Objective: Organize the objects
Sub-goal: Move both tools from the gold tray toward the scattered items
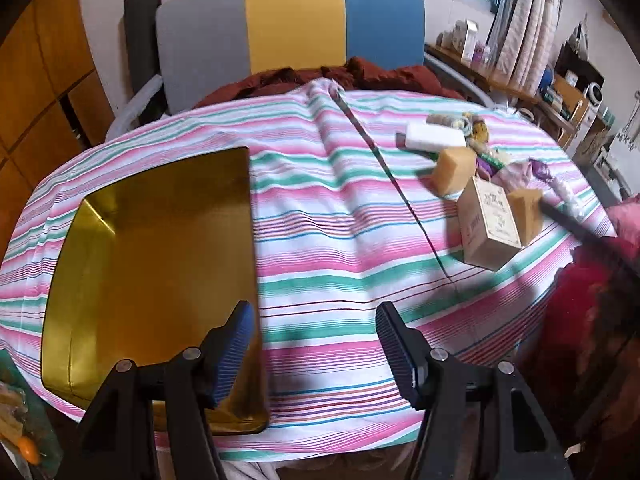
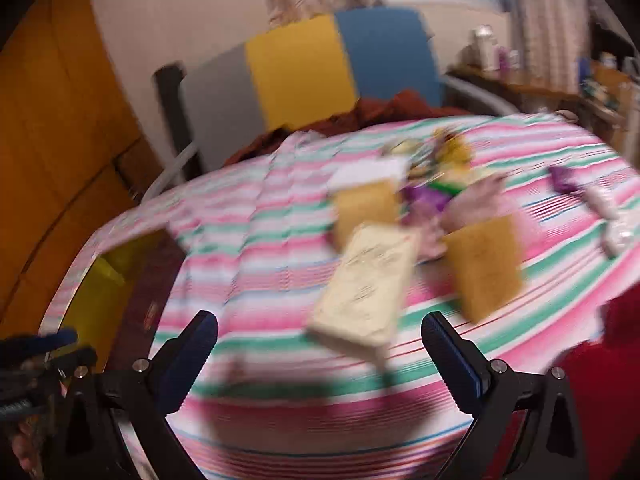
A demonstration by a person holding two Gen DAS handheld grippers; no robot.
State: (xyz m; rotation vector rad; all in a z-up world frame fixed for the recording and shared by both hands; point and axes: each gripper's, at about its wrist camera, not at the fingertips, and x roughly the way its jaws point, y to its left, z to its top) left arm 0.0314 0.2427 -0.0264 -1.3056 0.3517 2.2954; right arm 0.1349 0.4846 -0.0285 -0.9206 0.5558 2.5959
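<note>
Both claws, left claw [image 1: 316,344] and right claw [image 2: 320,344], released, empty. Risk: right knocks kraft box [image 2: 366,288] off the tabletop's [image 1: 320,248] right-edge pile, missing gold tray [image 1: 152,260].

Right gripper [image 2: 319,344] jaws stand apart, empty, above the striped tablecloth [image 2: 260,240]. A cream box [image 2: 366,288] lies just ahead, blurred. Two yellow sponges [image 2: 486,268] flank it.
</note>
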